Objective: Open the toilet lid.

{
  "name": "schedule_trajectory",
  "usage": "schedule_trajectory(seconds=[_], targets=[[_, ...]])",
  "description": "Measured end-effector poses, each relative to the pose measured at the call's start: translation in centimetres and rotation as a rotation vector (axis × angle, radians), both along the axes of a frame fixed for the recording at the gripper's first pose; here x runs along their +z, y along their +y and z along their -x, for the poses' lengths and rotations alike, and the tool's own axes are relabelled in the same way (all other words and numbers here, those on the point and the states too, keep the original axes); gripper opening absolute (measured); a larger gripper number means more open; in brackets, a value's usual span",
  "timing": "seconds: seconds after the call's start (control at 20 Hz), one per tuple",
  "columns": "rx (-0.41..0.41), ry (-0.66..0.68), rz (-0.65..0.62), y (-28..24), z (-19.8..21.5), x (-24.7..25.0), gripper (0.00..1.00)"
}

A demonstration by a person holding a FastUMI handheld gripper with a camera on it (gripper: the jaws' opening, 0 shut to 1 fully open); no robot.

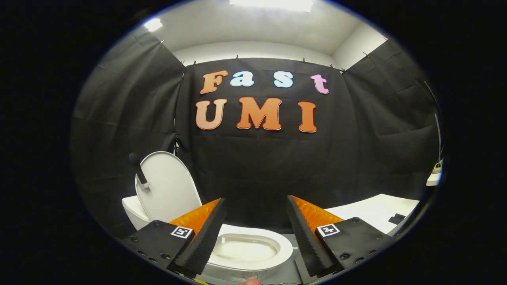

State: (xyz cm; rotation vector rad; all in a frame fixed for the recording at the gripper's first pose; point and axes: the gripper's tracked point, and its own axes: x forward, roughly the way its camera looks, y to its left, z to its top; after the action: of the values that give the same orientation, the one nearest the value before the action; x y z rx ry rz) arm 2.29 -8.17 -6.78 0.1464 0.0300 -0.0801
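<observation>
White lid [168, 186] stands upright behind the bowl [249, 251]; opening looks done. Gripper [256, 233] wide open, empty, above the bowl's rim. Next: withdraw clear.

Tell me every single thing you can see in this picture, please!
toilet lid: one, white, standing up open behind the bowl, beyond the left finger
toilet bowl: one, white, seat uncovered, low between the fingers
dark handle: one, black, sticking out beside the raised lid
white table: one, beyond the right finger
small dark thing: one, lying on that table, too small to tell
black cloth wall: around the booth, behind the toilet
ceiling light: one, bright, overhead
gripper: one, fingers spread apart, holding nothing
</observation>
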Motion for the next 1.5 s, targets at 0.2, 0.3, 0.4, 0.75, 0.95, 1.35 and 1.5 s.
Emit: schedule_trajectory(seconds=[0.2, 0.3, 0.4, 0.75, 0.95, 1.35, 1.5], targets=[[-0.002, 0.003, 0.001, -0.15, -0.04, -0.11, 0.98], [-0.004, 0.002, 0.000, -0.29, 0.09, -0.09, 0.98], [-0.005, 0.003, -0.002, -0.37, 0.08, -0.14, 0.98], [-0.008, 0.001, -0.005, -0.59, 0.12, -0.12, 0.98], [-0.008, -0.005, -0.007, -0.64, 0.06, 0.19, 0.98], [-0.010, -0.003, -0.008, -0.83, 0.21, 0.07, 0.98], [-0.013, -0.006, -0.008, -0.91, 0.26, 0.11, 0.98]])
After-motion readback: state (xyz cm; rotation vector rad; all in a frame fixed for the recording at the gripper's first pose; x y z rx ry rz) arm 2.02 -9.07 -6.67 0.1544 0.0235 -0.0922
